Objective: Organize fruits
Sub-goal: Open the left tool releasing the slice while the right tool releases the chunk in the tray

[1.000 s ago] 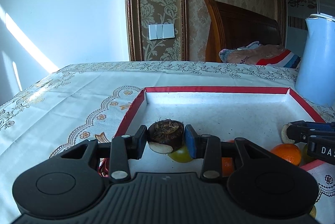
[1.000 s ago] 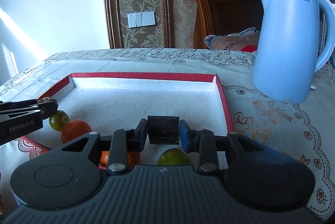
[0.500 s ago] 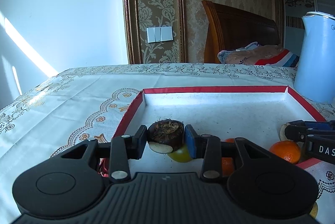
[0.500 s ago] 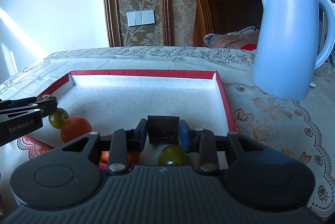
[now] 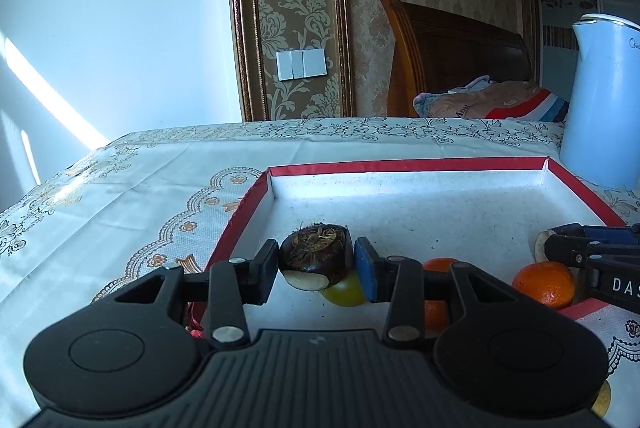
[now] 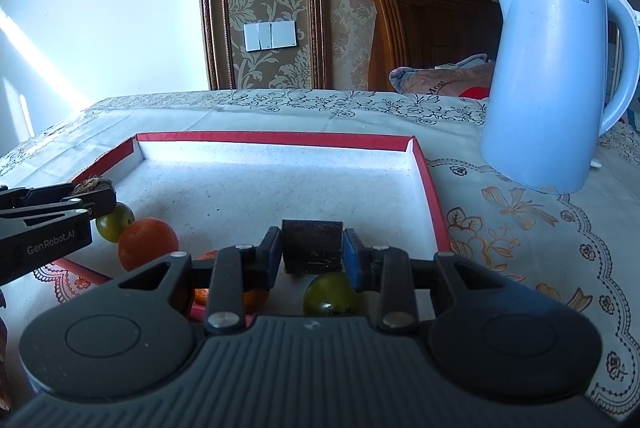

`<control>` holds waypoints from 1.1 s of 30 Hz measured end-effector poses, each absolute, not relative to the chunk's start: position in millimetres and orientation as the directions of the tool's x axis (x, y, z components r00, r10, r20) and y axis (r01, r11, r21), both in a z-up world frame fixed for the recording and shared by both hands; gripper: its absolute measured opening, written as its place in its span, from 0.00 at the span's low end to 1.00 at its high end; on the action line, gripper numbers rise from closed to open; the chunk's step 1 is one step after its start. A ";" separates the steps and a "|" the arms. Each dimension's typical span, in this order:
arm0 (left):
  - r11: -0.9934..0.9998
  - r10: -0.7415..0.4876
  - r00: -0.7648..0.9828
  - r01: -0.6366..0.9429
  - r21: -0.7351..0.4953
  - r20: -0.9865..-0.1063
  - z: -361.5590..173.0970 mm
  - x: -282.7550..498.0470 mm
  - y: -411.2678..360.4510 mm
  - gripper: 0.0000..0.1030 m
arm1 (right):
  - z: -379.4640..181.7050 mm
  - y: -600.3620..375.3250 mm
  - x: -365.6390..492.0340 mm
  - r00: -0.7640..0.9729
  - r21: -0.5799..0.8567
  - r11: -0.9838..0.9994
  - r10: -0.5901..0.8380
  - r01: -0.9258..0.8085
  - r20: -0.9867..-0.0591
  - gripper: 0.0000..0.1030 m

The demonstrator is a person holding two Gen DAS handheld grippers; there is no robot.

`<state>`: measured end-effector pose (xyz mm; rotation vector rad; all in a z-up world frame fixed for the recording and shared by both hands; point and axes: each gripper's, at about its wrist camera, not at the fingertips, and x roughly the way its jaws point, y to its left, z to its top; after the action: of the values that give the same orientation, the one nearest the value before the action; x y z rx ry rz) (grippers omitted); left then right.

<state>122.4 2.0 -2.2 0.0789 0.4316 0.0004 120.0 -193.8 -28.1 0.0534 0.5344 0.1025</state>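
Both grippers are gripping dark water chestnuts, left gripper (image 5: 316, 264) and right gripper (image 6: 312, 248), above the near end of the red-rimmed tray (image 6: 424, 168).

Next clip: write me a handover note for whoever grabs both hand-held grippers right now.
Left hand-held gripper: shut on a water chestnut, above the tray's near-left corner.
Right hand-held gripper: shut on a dark brown fruit, above the near edge.
Red-rimmed tray: two oranges and two green fruits at its near end.
Left: set both held pieces down.
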 end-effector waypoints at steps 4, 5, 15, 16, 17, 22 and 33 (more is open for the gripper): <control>0.998 0.016 0.907 0.014 0.068 -0.421 -2.2 122.9 2.9 0.42 | -28.3 -193.9 118.8 0.857 0.080 0.994 0.110 -0.081 -0.504 0.30; 0.998 0.023 0.907 0.008 0.070 -0.421 -2.4 123.6 3.2 0.51 | -28.4 -193.7 118.4 0.857 0.080 0.994 0.108 -0.078 -0.504 0.30; 0.998 0.029 0.897 -0.002 0.062 -0.441 -3.6 125.7 5.6 0.77 | -28.2 -195.2 116.9 0.859 0.089 0.994 0.104 -0.068 -0.502 0.35; 0.998 0.026 0.895 0.001 0.060 -0.445 -3.8 125.7 5.7 0.79 | -28.3 -195.8 116.4 0.860 0.090 0.994 0.101 -0.064 -0.501 0.36; 0.998 0.024 0.894 0.003 0.058 -0.448 -4.2 125.9 6.2 0.80 | -28.2 -196.4 115.8 0.861 0.092 0.994 0.099 -0.061 -0.498 0.37; 0.999 0.010 0.890 0.013 0.047 -0.456 -5.0 125.2 8.0 0.80 | -28.2 -197.4 114.4 0.863 0.096 0.994 0.097 -0.057 -0.495 0.37; 0.999 0.017 0.890 0.005 0.047 -0.455 -3.8 118.1 11.9 0.80 | -27.1 -198.9 109.4 0.875 0.105 0.994 0.088 -0.042 -0.477 0.44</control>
<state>118.1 11.9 -3.8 0.0468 0.4725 0.0063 109.4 -198.9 -27.1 0.0928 0.5018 0.0677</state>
